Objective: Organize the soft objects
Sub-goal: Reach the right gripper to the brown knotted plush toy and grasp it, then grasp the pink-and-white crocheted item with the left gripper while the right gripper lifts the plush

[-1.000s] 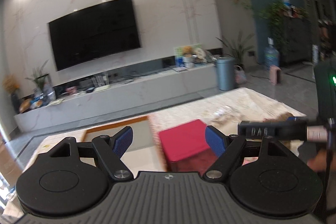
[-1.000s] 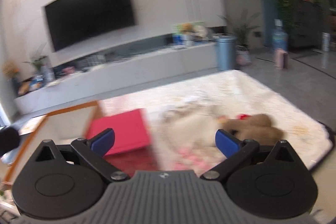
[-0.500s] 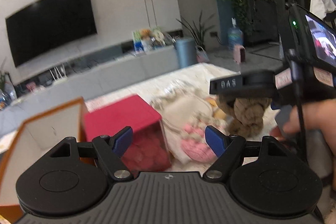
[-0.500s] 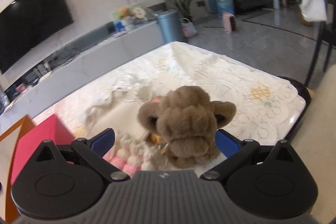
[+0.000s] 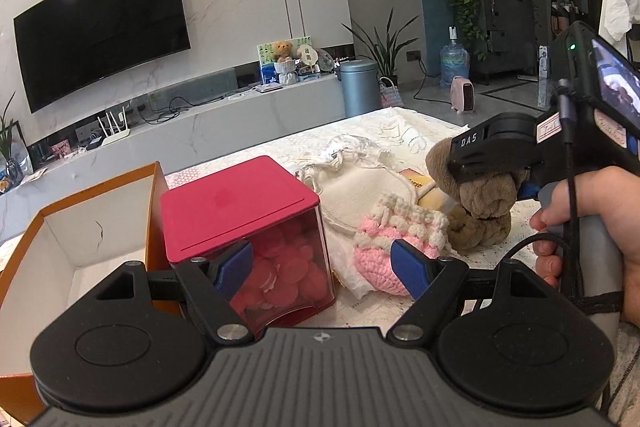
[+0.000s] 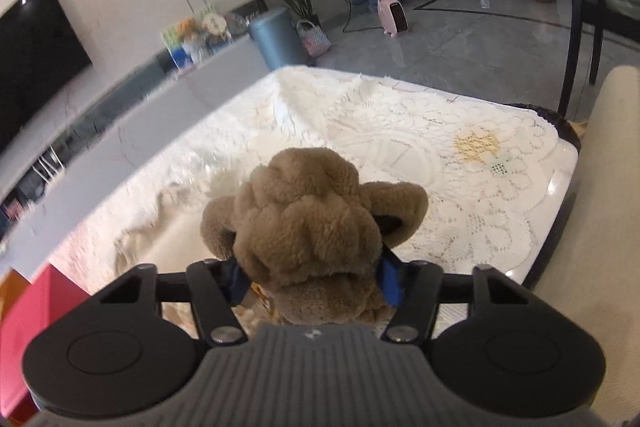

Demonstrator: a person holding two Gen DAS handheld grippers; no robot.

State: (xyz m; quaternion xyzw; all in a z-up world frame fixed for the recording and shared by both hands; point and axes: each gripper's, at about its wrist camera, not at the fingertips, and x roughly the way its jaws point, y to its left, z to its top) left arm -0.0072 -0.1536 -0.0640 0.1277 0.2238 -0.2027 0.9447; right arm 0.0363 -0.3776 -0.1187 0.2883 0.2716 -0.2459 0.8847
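Observation:
A brown plush bear point(image 6: 312, 223) sits on the lace-covered table. My right gripper point(image 6: 312, 279) is shut on the bear's head, the blue pads pressing both sides; it also shows in the left wrist view point(image 5: 492, 163) squeezing the bear point(image 5: 480, 215). My left gripper point(image 5: 322, 267) is open and empty, low over the table. Between its fingers lie a pink and cream crocheted toy point(image 5: 396, 243) and a cream cloth pouch point(image 5: 360, 191). An open orange box point(image 5: 80, 227) with a white inside stands at the left.
A clear box with a red lid point(image 5: 248, 227), holding pink pieces, stands beside the orange box. The table's right edge point(image 6: 560, 163) is close, with a cream chair point(image 6: 600, 187) beyond it. A TV wall and a low cabinet lie behind.
My right gripper has moved forward over the bear and closed on its head. My left gripper has come down and to the right, bringing the boxes and toys nearer.

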